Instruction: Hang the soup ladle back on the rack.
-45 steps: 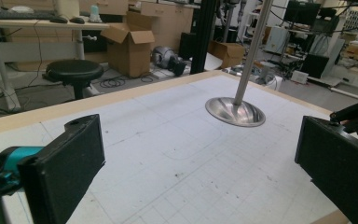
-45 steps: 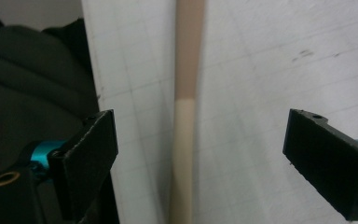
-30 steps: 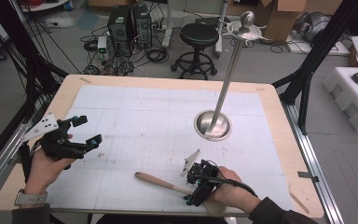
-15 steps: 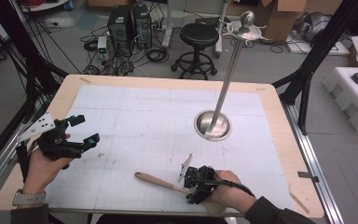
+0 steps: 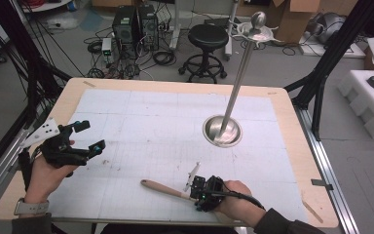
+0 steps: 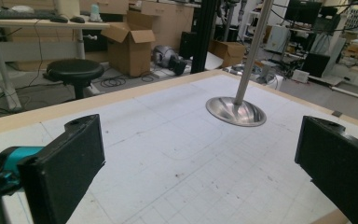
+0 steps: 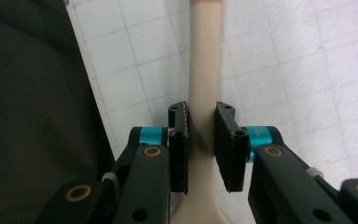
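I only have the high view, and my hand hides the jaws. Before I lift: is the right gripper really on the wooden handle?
Observer: Yes. In the right gripper view, the jaws of the right gripper have just been closing. Both pads now touch the wooden handle between them.
Operator: Which part of the handle are they on?
Observer: A narrow stretch. The handle runs straight on beyond the pads and widens behind them, toward the camera.
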`<state>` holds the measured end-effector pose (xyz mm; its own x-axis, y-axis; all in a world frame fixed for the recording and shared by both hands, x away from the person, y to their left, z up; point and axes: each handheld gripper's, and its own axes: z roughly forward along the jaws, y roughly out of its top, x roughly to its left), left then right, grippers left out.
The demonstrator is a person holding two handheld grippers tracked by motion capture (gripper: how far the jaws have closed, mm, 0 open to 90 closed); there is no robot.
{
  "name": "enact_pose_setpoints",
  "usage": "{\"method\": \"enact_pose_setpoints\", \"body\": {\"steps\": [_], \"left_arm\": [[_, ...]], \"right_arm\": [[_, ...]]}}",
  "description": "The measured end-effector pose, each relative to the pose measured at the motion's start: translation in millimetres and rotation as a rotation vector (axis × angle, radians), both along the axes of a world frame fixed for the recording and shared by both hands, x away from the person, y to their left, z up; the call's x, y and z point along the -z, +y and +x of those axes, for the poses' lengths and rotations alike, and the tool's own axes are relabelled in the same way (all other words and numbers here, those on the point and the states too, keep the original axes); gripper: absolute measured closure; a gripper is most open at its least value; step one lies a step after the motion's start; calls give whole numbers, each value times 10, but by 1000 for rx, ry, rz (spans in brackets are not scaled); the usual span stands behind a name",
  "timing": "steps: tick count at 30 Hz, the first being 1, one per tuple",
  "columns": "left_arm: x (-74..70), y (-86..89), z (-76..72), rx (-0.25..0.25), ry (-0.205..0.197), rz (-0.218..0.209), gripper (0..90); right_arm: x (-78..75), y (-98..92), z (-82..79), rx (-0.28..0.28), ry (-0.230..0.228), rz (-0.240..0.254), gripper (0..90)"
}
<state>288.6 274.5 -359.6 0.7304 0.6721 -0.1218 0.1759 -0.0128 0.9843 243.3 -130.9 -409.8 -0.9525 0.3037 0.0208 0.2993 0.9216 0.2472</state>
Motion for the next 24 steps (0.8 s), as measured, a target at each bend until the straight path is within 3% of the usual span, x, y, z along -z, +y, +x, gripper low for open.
{"method": "enact_pose_setpoints", "body": {"steps": [10, 16, 20, 24], "left_arm": [[0, -4, 23, -4, 5, 1, 18], [3, -5, 27, -2, 6, 3, 18], [0, -7, 22, -2, 5, 2, 18], [-6, 7, 17, -5, 0, -1, 18]], "right_arm": [[-22, -108, 47, 28, -13, 55, 776], [-109, -250, 118, 75, -1, 166, 776], [-145, -304, 127, 81, -14, 206, 777], [-178, -379, 152, 97, -11, 282, 776]]}}
